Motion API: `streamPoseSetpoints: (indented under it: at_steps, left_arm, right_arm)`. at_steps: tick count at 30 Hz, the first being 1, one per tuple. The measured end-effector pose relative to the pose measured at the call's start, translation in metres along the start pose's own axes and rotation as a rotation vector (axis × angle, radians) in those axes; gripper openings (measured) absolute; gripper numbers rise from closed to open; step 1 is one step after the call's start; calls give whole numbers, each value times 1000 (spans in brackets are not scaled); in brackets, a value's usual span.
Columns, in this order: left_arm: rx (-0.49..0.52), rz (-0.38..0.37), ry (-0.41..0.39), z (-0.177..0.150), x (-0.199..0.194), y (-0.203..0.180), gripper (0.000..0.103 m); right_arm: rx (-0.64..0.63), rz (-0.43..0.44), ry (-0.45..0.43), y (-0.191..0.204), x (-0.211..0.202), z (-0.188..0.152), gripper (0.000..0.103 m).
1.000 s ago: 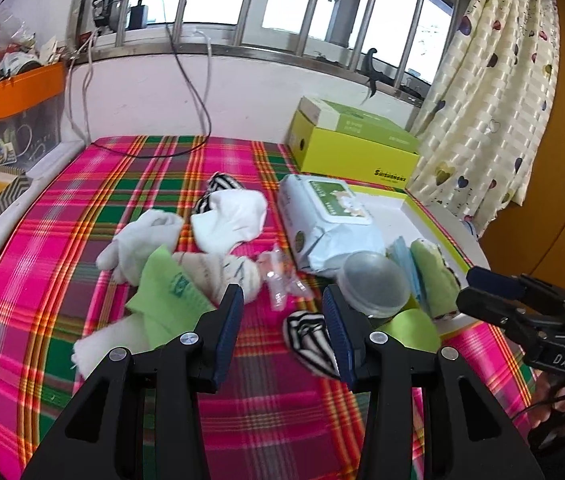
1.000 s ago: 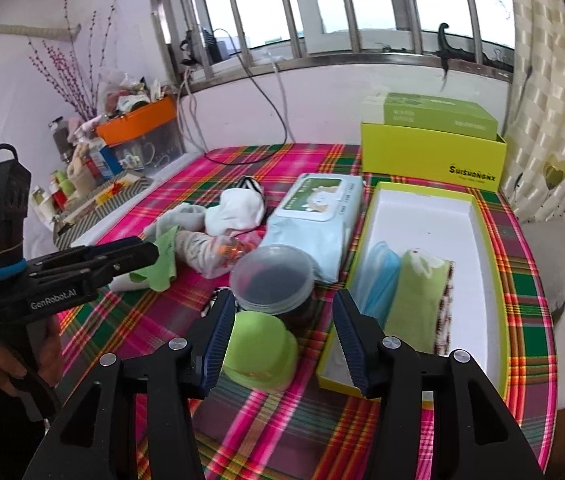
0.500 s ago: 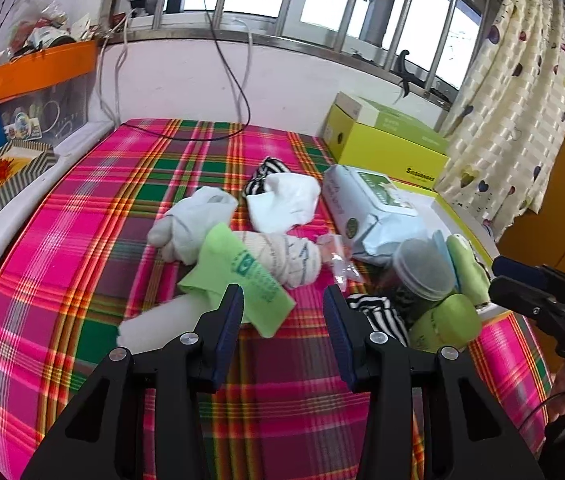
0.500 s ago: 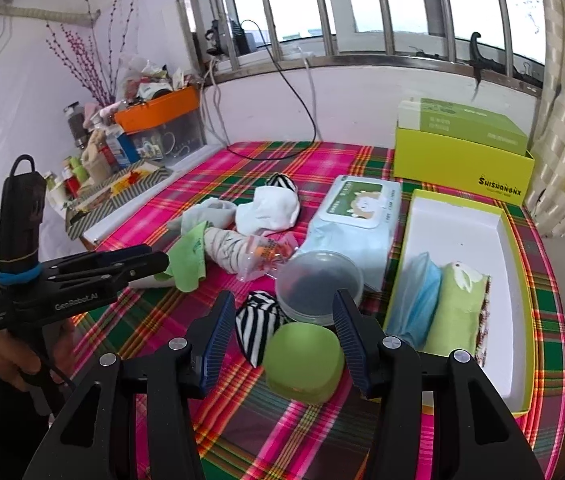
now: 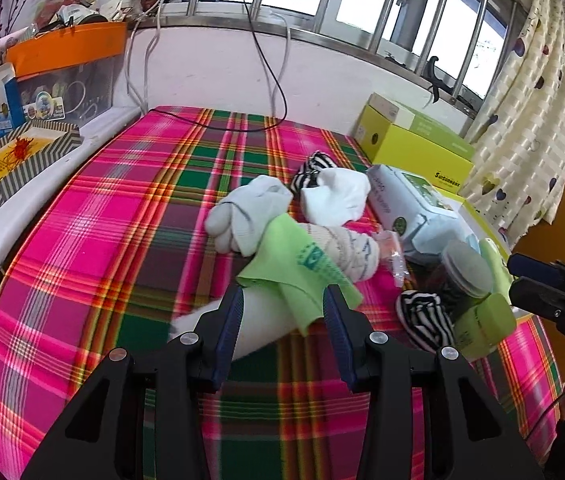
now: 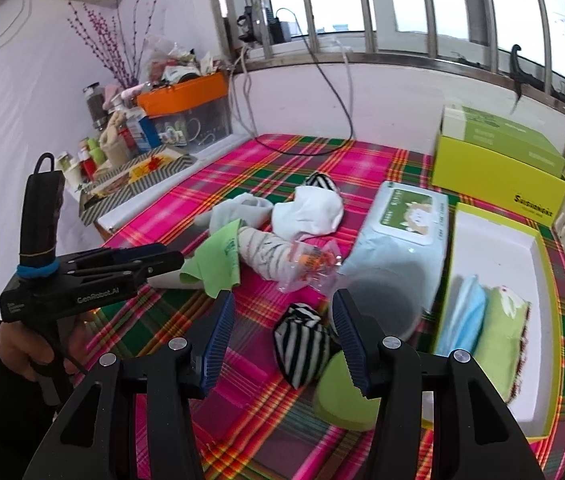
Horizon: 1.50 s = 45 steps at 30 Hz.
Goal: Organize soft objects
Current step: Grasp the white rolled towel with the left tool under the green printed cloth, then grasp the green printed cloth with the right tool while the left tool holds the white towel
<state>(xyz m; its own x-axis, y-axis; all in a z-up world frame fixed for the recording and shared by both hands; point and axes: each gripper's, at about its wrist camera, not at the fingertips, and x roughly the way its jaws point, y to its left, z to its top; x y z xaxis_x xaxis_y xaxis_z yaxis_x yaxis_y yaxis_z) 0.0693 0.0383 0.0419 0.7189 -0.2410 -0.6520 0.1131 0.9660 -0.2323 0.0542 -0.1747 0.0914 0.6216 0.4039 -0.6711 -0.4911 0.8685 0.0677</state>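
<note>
A heap of soft things lies on the plaid cloth: a green cloth (image 5: 302, 272), a white roll (image 5: 258, 324) under it, a patterned sock (image 5: 346, 248), pale socks (image 5: 250, 216), a white sock (image 5: 334, 196) and striped socks (image 5: 422, 316) (image 5: 314, 168). My left gripper (image 5: 282, 316) is open, its jaws on either side of the green cloth and white roll. My right gripper (image 6: 282, 328) is open and empty, just above the near striped sock (image 6: 302, 344). The white tray (image 6: 494, 248) holds a blue cloth (image 6: 462, 312) and a green towel (image 6: 502, 328).
A wipes pack (image 6: 398, 232), a lidded jar (image 6: 378, 308), a green lid (image 6: 346, 392) and a crinkled plastic wrapper (image 6: 306, 264) lie by the tray. A yellow box (image 6: 498, 160) stands at the back right. Boxes and an orange-lidded bin (image 6: 186, 112) line the left side.
Both grippers have moved left and back. The left one now frames the green cloth and white roll; the right one has moved from over the green lid to over the striped sock.
</note>
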Motion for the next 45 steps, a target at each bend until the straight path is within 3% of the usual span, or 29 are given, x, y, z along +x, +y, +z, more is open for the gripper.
streamPoseSetpoints:
  at_steps: [18,26,36,38,39,40,45]
  left_arm:
    - [70,-34,72,-6,23,35,43]
    - [170,-47,84,-11,22,30,43]
    - [205,-97,110,-12,24,26,52]
    - [210,-91,116,-12,25,24,52]
    - [211,-89,116,-12,25,24,52]
    - [212,-86,117,-12,25,23,52]
    - [232,-53,125,-12,29,20,52]
  right_arm:
    - [-26,96,129,39,73,17,50]
    - [-22,97,186,54,112,26,50]
    - [-15,98,237,59,146,28,50]
    - [-25,96,233,62,148,28,41]
    - [-30,94,230,63,149,28,22]
    - [-33,96,227,64,149,28,13]
    - [-42,94,198,65,141,27,5]
